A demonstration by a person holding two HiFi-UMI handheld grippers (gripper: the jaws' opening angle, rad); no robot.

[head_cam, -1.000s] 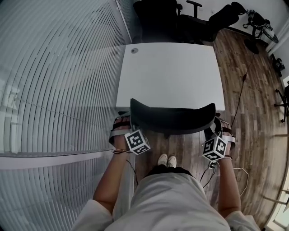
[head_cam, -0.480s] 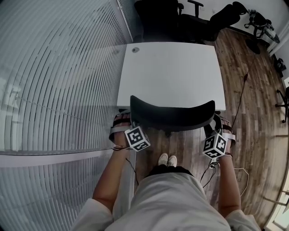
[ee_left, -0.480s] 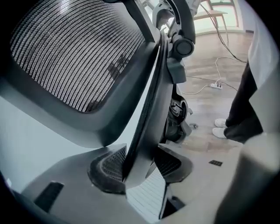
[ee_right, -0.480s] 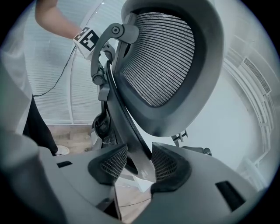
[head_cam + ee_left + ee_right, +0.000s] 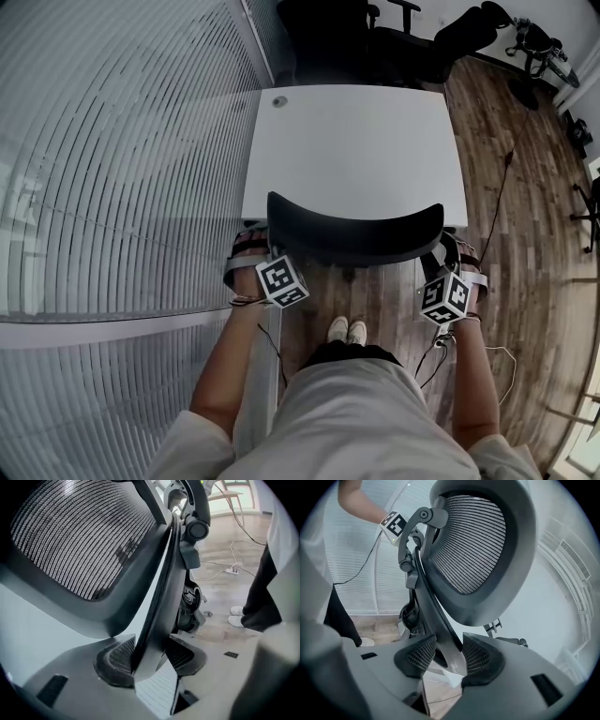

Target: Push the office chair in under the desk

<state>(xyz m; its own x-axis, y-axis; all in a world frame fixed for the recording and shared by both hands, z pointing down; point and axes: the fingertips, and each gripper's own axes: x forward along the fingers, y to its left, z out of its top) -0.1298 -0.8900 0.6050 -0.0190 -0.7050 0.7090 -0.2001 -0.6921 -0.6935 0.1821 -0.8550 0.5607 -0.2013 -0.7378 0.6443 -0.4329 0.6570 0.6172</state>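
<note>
Hand-held grippers (image 5: 150, 660) (image 5: 449, 660) tight on chair backrest (image 5: 354, 234)

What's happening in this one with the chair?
A person stands behind the office chair, gripping its backrest frame from both sides. The left claw is shut on one edge and the right claw on the other. The backrest top meets the near edge of the white desk, so the chair looks mostly pushed in.
</note>
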